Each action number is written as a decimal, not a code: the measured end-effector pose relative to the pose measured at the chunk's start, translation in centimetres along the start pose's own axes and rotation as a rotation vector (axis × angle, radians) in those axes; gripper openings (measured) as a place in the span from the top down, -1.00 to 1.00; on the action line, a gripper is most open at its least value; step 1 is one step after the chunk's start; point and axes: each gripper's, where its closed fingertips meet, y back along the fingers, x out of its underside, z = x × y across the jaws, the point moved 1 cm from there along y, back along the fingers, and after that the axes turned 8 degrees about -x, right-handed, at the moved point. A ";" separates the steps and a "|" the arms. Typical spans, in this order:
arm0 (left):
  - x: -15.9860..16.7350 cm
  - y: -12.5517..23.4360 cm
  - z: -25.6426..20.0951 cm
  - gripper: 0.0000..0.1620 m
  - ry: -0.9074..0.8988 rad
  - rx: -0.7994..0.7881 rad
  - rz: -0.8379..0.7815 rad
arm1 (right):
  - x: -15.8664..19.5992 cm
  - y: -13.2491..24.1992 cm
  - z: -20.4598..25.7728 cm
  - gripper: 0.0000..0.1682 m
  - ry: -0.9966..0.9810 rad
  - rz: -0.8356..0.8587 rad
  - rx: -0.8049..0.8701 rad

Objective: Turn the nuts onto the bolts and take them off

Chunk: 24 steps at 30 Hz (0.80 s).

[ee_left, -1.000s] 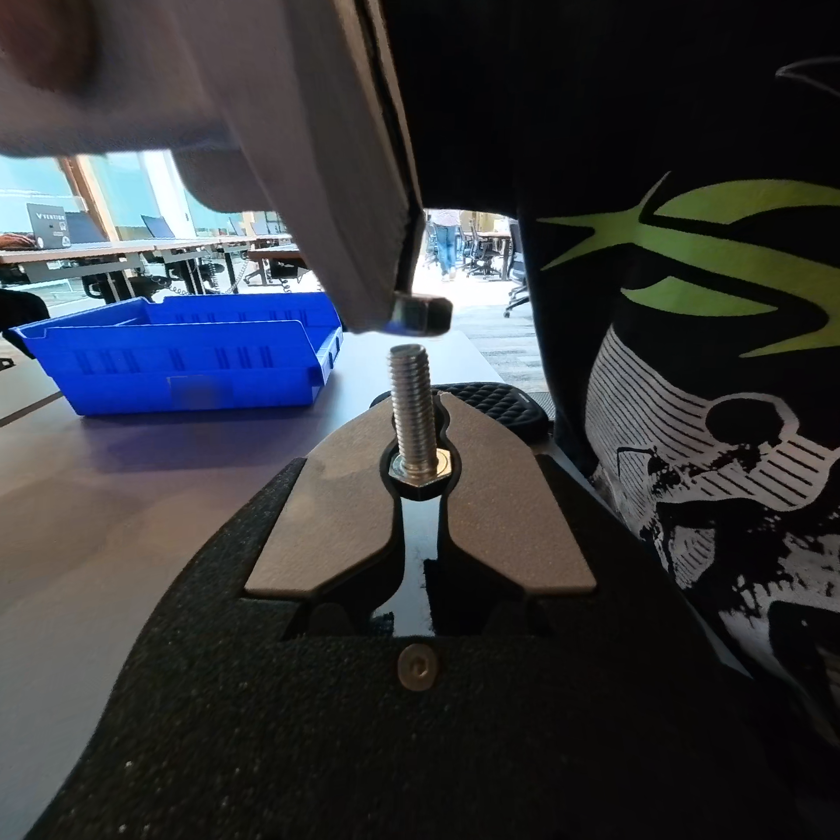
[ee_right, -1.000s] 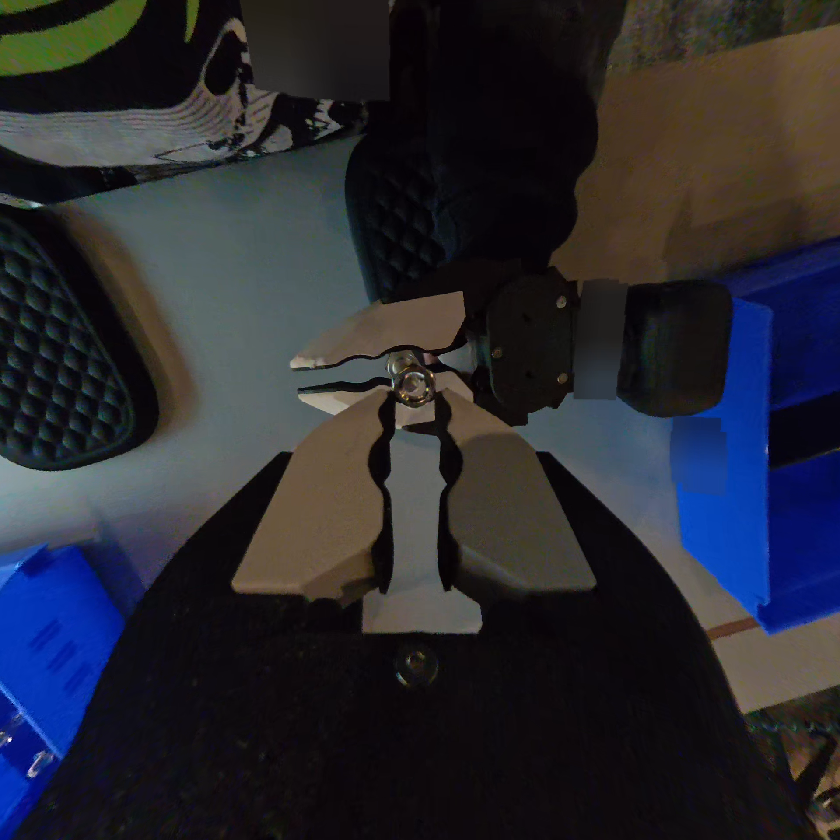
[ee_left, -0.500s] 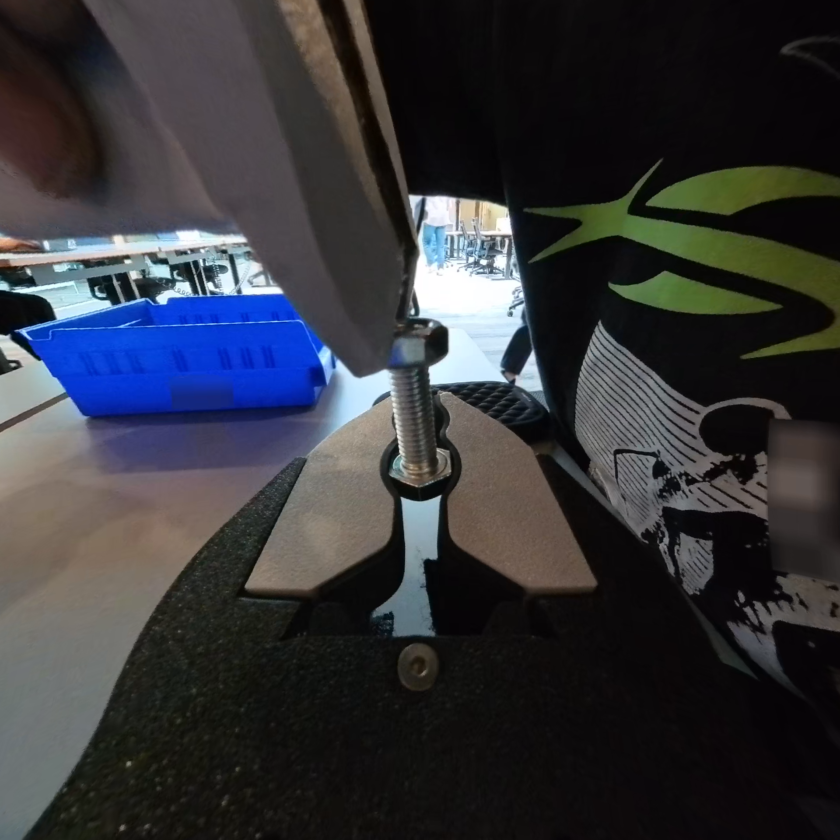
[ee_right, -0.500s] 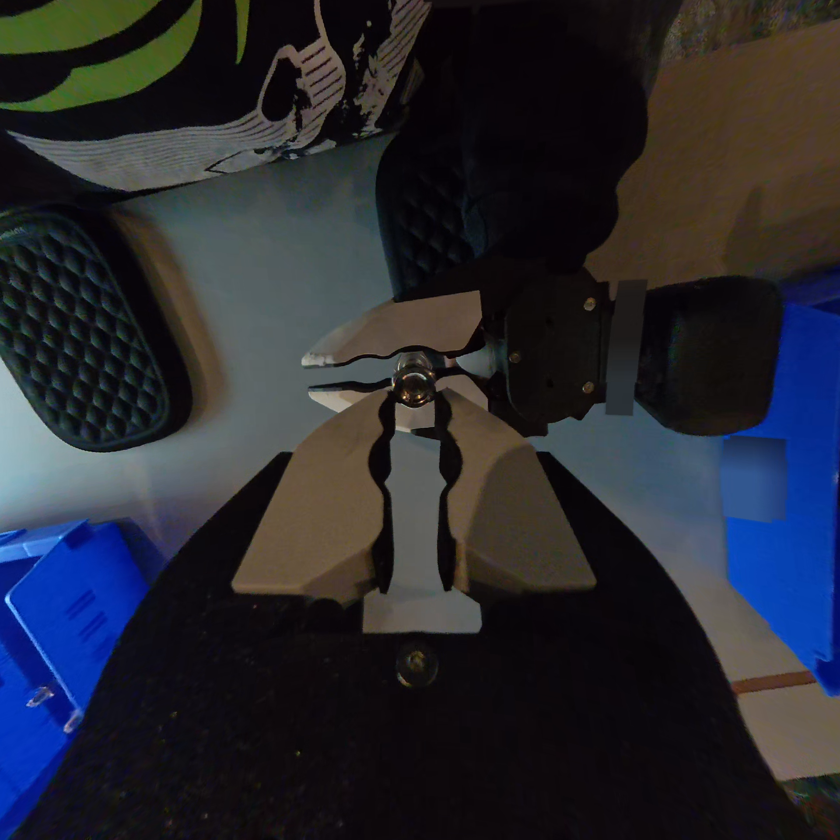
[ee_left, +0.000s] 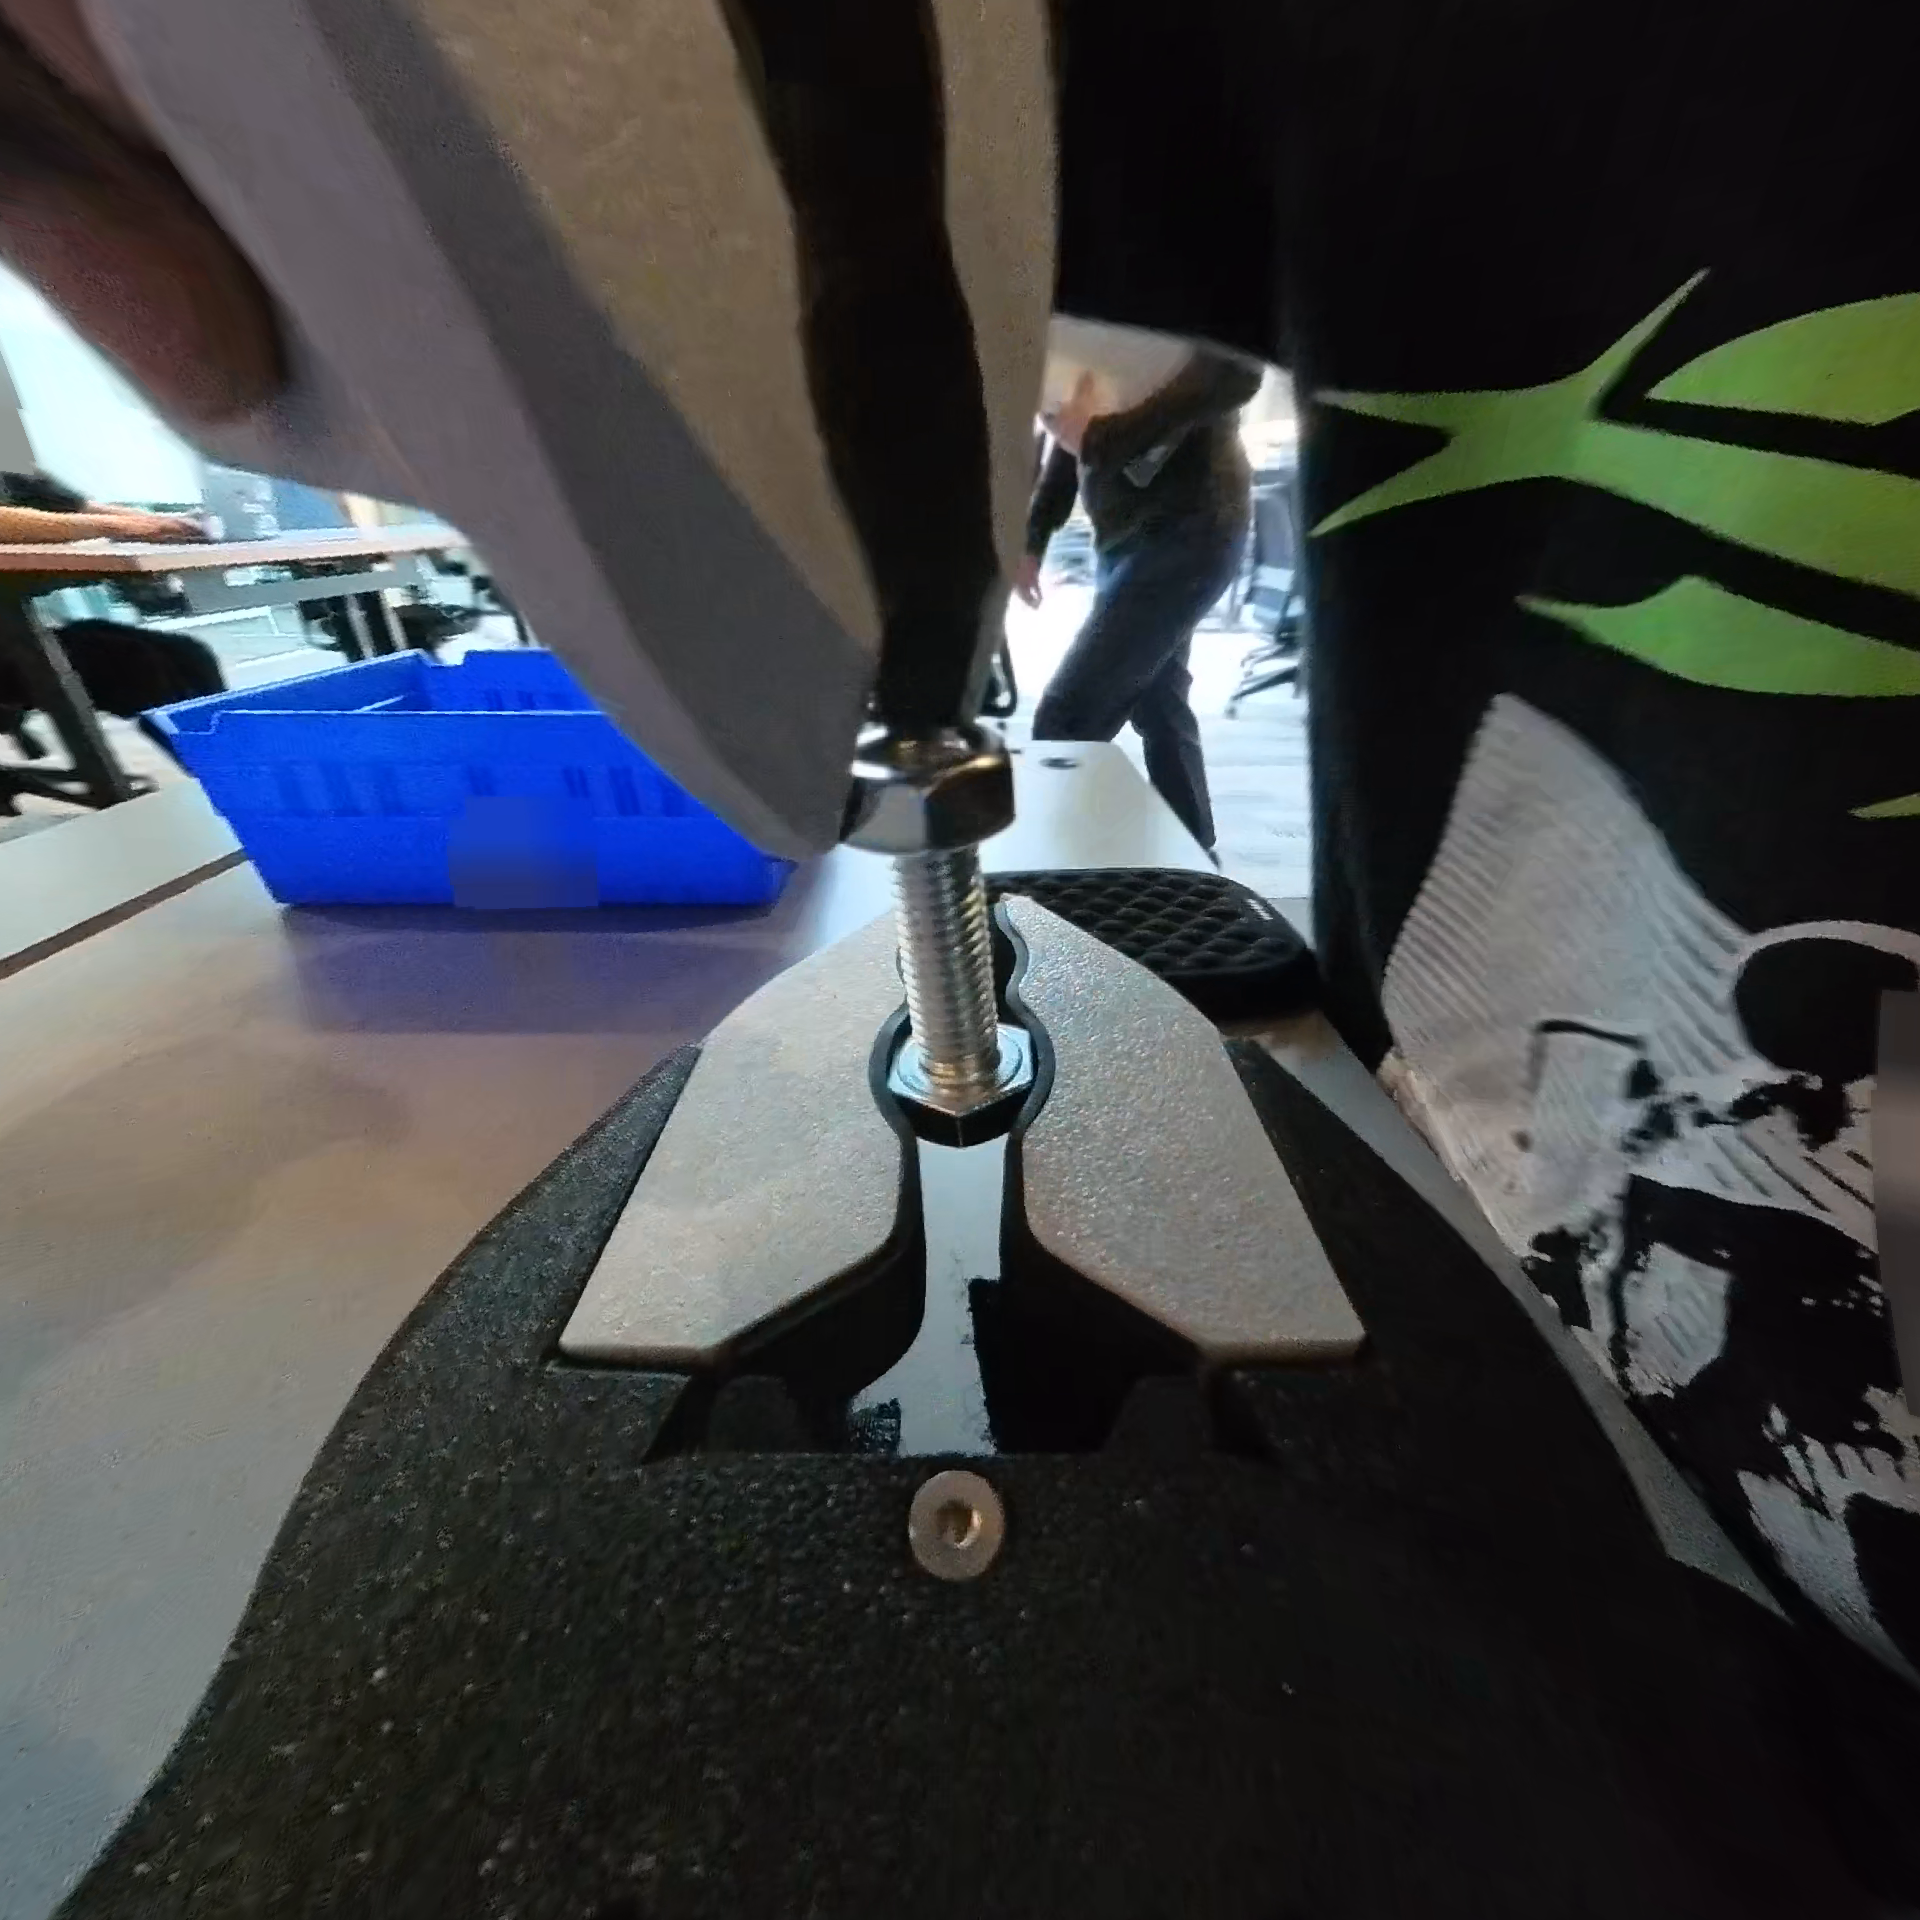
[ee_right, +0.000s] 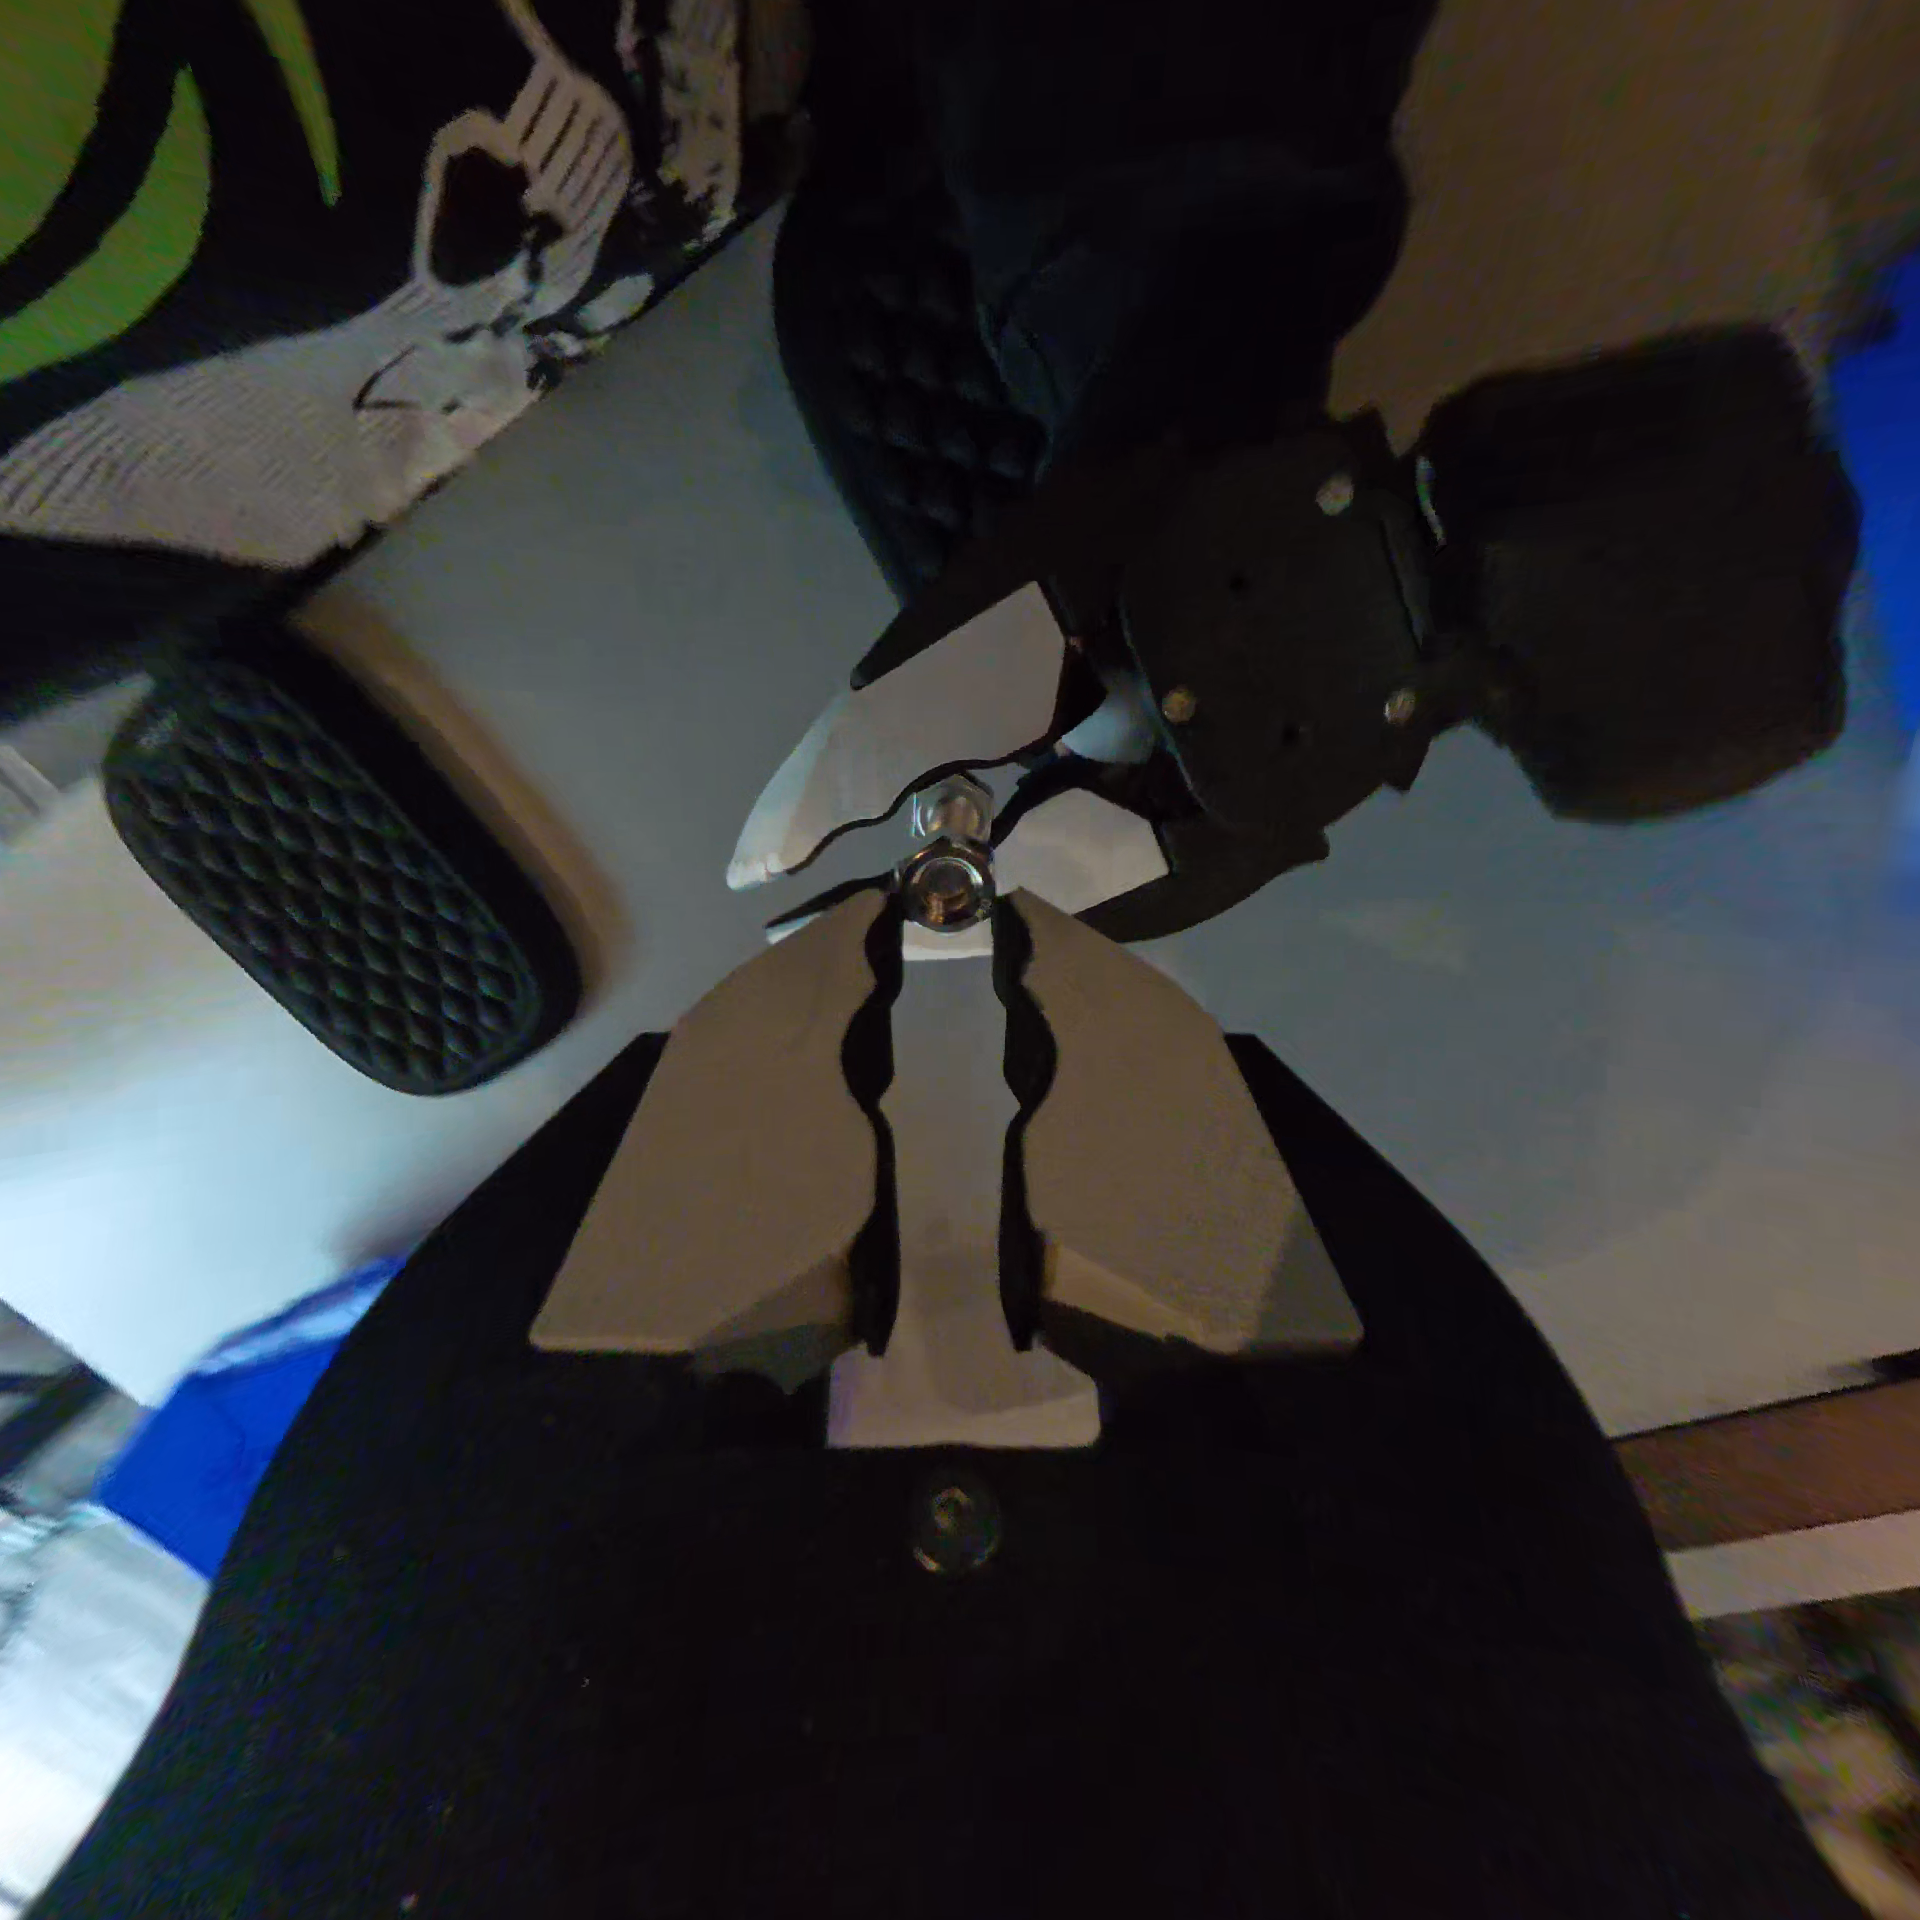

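In the left wrist view my left gripper [ee_left: 961, 987] is shut on the hex head of a silver bolt [ee_left: 943, 966], which stands upright with its thread pointing up. A silver nut [ee_left: 930, 795] sits on the top end of the thread. My right gripper [ee_left: 925, 743] comes down from above and is shut on that nut. In the right wrist view, looking down, the right gripper [ee_right: 942, 902] holds the nut [ee_right: 940, 891] over the bolt. The left gripper [ee_right: 790, 883] lies below it, reaching in from the right.
A blue bin [ee_left: 468, 790] stands on the grey table [ee_left: 260, 1143] at the back left. Black textured pads [ee_left: 1153, 925] [ee_right: 332, 873] lie on the table near the person's torso [ee_left: 1558, 623]. More blue bins [ee_right: 239, 1382] are at the table edges. Another person [ee_left: 1143, 582] walks behind. One gripper's finger ends stand about 7 cm off the other's.
The right gripper has come down with the nut, from a gap above the bolt onto its top thread. It has also turned about the bolt's axis. The left gripper still holds the bolt.
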 end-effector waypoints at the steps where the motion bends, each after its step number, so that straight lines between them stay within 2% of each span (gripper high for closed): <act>1: 0.0 0.0 0.1 0.88 -0.003 -0.013 0.003 | 0.1 0.0 0.0 0.81 -0.077 -0.005 -0.002; 8: 0.0 0.0 0.6 0.88 -0.001 -0.063 0.004 | 0.2 0.0 0.3 0.81 -0.649 -0.026 0.064; 11: 0.1 0.1 0.5 0.88 -0.002 -0.064 0.006 | 0.2 0.0 0.4 0.81 -0.738 -0.046 0.100; 17: 0.2 0.1 0.3 0.88 -0.013 -0.050 0.013 | 0.0 -0.1 0.7 0.81 -0.782 -0.087 0.126; 18: 0.1 0.1 0.3 0.88 -0.011 -0.048 0.005 | -0.1 0.0 0.6 0.76 -0.785 -0.099 0.132; 20: -0.1 0.3 0.3 0.88 -0.005 -0.048 -0.009 | 0.0 0.0 0.8 0.50 -0.786 -0.093 0.128; 22: -0.2 0.3 0.2 0.88 -0.009 -0.043 -0.010 | 0.1 0.4 0.8 0.45 -0.715 -0.086 0.145; 24: -0.1 0.3 0.2 0.88 -0.011 -0.038 -0.004 | -0.2 1.0 0.7 0.46 -0.510 -0.077 0.174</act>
